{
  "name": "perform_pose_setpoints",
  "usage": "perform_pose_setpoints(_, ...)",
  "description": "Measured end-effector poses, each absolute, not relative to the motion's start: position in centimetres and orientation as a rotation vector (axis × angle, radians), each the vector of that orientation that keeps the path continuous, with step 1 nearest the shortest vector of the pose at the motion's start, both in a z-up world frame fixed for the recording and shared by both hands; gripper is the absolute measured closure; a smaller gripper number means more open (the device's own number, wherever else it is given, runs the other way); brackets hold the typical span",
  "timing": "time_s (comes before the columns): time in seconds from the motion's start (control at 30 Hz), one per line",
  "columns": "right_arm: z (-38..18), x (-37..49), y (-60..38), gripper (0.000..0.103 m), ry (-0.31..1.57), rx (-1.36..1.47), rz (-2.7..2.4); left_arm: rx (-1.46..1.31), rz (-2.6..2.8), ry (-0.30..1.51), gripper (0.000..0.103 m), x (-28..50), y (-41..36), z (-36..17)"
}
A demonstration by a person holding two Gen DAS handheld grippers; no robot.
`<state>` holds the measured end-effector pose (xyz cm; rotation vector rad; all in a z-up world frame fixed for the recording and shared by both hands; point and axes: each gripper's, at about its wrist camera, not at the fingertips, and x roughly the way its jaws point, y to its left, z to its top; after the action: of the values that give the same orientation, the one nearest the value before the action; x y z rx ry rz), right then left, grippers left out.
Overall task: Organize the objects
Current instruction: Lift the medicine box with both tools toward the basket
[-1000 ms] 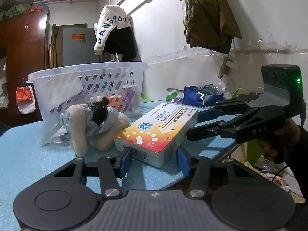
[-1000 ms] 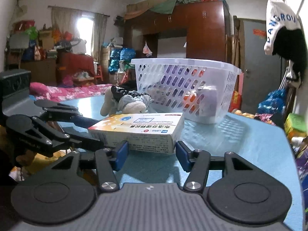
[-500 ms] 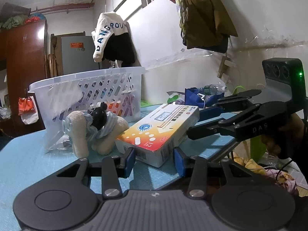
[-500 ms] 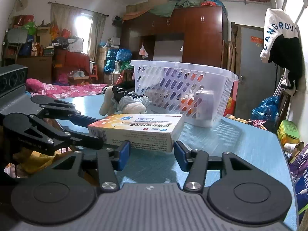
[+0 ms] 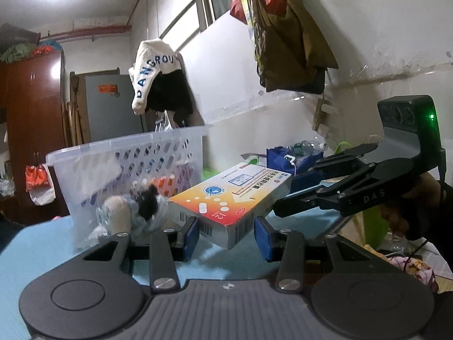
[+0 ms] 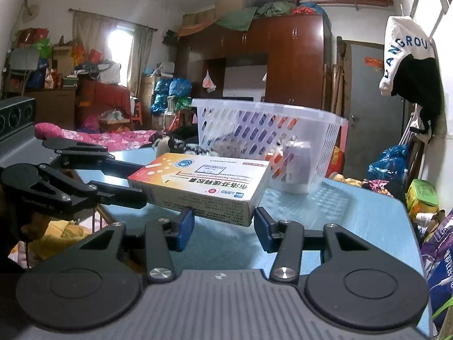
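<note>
An orange and white medicine box [image 5: 229,198] hangs tilted above the blue table [image 5: 42,249], one end between each gripper's blue pads. My left gripper [image 5: 225,235] closes on its barcode end. My right gripper [image 6: 224,226] closes on the opposite end, the box [image 6: 203,184] lifted before it. Each gripper's arms show in the other's view. A white slotted basket [image 5: 127,167] stands behind, with colourful items inside. A plush toy [image 5: 133,212] lies against the basket's front.
The basket also shows in the right wrist view [image 6: 269,141] on the table [image 6: 339,226]. A blue bag [image 5: 294,161] sits by the white wall. Clothes hang above. A wardrobe [image 6: 283,65] and a cluttered bed stand beyond the table's far edge.
The box has risen off the table and tilted, held between both grippers. Both grippers have moved up with it, towards the basket.
</note>
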<state>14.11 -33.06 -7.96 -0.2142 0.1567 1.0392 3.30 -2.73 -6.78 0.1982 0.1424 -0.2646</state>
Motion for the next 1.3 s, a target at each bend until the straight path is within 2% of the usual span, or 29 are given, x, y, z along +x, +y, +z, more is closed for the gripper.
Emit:
perform_pose_setpoints(0.33,-5.4,14.1,-32.0,0.06,0.096,-0.21,1.011,0.232,-0.239,0.033,0.061,2.6,-1.9,-3.5)
perform_pose_setpoints(1.07,-4.2,14.5,-31.3,0.06,0.066,-0.222,0.995,0.257,-0.221,-0.005,0.061,2.9,-1.4,-2.4)
perform_pose_setpoints(1.3,-1.7,16.3,-29.9,0.06,0.041,-0.238,0.973,0.28,-0.213,-0.018,0.061,4.9,-0.5,-0.2)
